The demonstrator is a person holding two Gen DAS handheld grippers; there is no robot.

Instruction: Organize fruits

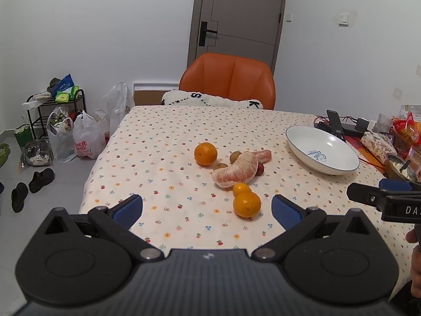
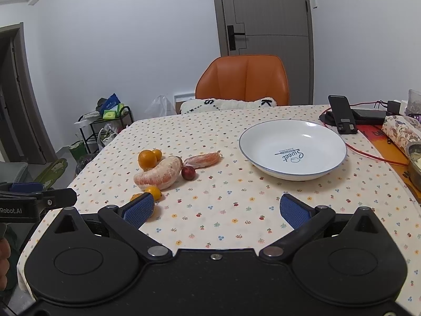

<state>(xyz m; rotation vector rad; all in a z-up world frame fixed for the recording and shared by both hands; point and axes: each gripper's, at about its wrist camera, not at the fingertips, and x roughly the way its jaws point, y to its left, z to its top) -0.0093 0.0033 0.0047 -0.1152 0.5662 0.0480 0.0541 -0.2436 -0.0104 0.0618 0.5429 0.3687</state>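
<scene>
An orange chair (image 1: 227, 79) stands at the far edge of the surface (image 1: 163, 142), a white cushion (image 1: 213, 100) on its seat. Behind it is a grey door (image 1: 236, 13). Bags (image 1: 84, 137), a black rack (image 1: 56, 110) and dark shoes (image 1: 31, 184) sit on the floor at left. A phone stand (image 2: 342, 117) and red cable (image 2: 368, 155) lie at right.

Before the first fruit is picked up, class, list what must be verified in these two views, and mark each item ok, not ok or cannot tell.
1. Left hand-held gripper open and holding nothing: ok.
2. Right hand-held gripper open and holding nothing: ok.
3. White plate holds nothing, ready for fruit: ok.
4. Nearest orange in plain view just ahead of the left hand-held gripper: ok.
5. Peeled pomelo segment free to lift alone: not ok, small fruits crowd against it.
6. Red cable clear of the plate: cannot tell, it runs close by its far right edge.
</scene>
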